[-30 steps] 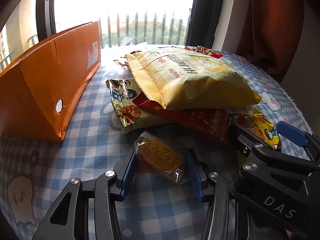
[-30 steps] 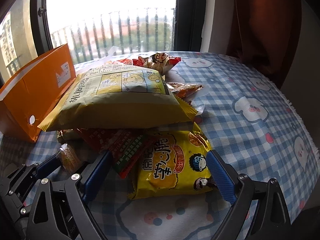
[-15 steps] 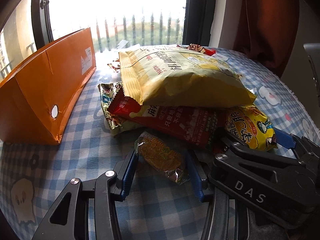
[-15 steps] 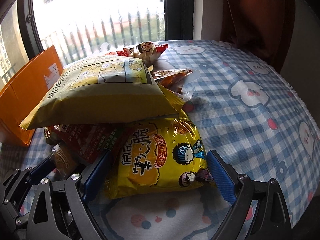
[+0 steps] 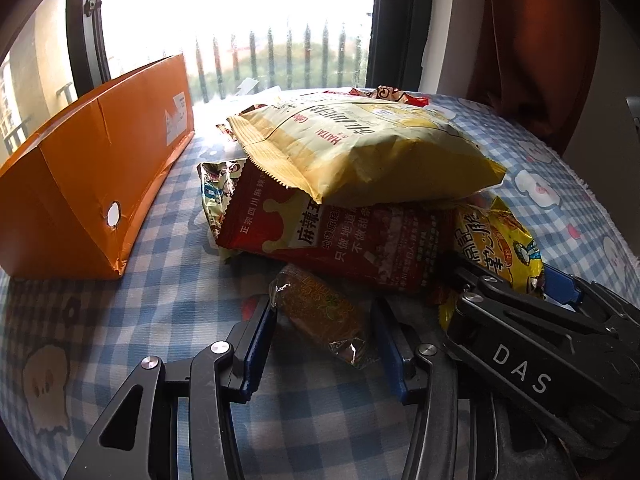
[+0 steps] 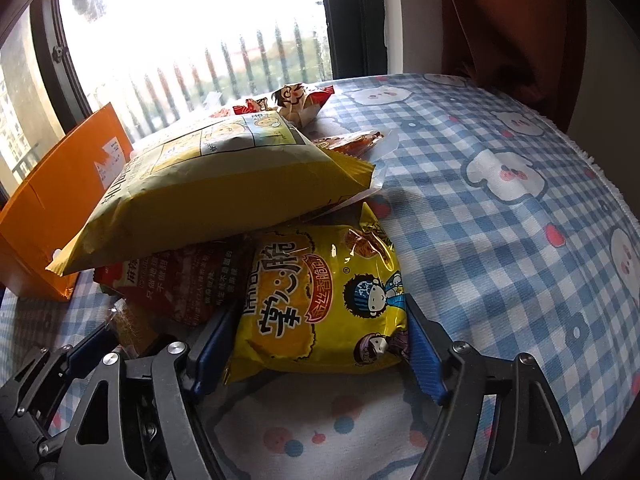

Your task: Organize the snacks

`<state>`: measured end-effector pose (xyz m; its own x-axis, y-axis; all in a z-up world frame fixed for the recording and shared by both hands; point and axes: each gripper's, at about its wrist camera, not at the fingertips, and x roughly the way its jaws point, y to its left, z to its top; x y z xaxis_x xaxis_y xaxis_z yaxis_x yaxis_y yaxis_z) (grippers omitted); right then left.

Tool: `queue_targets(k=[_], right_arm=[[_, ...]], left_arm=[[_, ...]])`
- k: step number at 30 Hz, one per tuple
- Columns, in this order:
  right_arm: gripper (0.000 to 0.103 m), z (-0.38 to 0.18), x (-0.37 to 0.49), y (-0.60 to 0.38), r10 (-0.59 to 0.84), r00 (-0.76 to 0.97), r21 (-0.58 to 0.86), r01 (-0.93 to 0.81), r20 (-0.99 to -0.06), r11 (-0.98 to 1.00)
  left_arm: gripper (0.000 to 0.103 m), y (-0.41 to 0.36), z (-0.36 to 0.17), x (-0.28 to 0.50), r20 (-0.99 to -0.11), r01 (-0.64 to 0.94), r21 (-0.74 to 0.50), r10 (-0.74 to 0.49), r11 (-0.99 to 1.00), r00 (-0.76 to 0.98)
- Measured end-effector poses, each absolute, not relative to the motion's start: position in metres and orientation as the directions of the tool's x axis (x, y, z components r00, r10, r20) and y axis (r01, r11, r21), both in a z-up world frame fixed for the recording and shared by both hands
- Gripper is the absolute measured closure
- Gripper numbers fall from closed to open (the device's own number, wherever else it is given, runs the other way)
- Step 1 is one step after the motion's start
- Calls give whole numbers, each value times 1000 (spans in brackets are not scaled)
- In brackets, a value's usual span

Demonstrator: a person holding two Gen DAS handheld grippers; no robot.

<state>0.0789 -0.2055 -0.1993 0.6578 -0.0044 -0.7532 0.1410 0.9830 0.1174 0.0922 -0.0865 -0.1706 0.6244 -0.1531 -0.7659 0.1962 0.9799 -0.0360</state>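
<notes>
On the blue-and-white checked tablecloth point(image 6: 480, 240) with cartoon bear prints, snacks sit in a loose pile beside a long orange cardboard box point(image 5: 88, 168) at the left, near the window. Left gripper point(image 5: 324, 344): jaws spread, blue pads either side of a small brown snack bar in clear crinkly wrapper point(image 5: 320, 312); left pad looks to touch the wrapper edge, right pad stands just off it, so not clamped. Bar lies flat on the cloth at the pile's near edge, angled across the gap. Right gripper point(image 6: 320, 344): jaws wide, straddling the lower end of a bright yellow noodle-snack packet with cartoon figures point(image 6: 320, 292); both blue pads sit right at the packet's sides, contact likely, but can't tell if there's real squeeze. Packet lies on the cloth, its top tucked under the pile. Above it: a large pale-yellow puffed chip bag point(image 6: 216, 188) on top, resting on a red foil packet with white Chinese lettering point(image 5: 340, 236). A green-patterned wrapper point(image 5: 214, 188) pokes out under the red one on the box side. Farther back, a red-and-white packet with a cartoon face point(image 6: 298, 100) and an orange-red clear-edged sachet point(image 6: 352, 142) lie on the cloth behind the chip bag. In the left wrist view the right gripper's black body marked DAS sits just right of the left one, nearly touching.
</notes>
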Motion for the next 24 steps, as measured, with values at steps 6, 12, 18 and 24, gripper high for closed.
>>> queue_targets(k=[6, 12, 18, 24], right_arm=[[33, -192, 63, -208, 25, 678, 163, 141, -735, 977], [33, -191, 60, -207, 10, 677, 137, 135, -736, 981], [21, -190, 57, -210, 5, 676, 138, 142, -737, 980], [20, -189, 53, -218, 12, 670, 172, 173, -742, 970]], left_arm=[[54, -89, -164, 79, -751, 202, -38, -161, 979, 640], [54, -89, -163, 72, -750, 196, -24, -147, 980, 645], [54, -87, -165, 76, -753, 184, -30, -143, 982, 642], [54, -89, -170, 84, -765, 184, -43, -151, 982, 626]])
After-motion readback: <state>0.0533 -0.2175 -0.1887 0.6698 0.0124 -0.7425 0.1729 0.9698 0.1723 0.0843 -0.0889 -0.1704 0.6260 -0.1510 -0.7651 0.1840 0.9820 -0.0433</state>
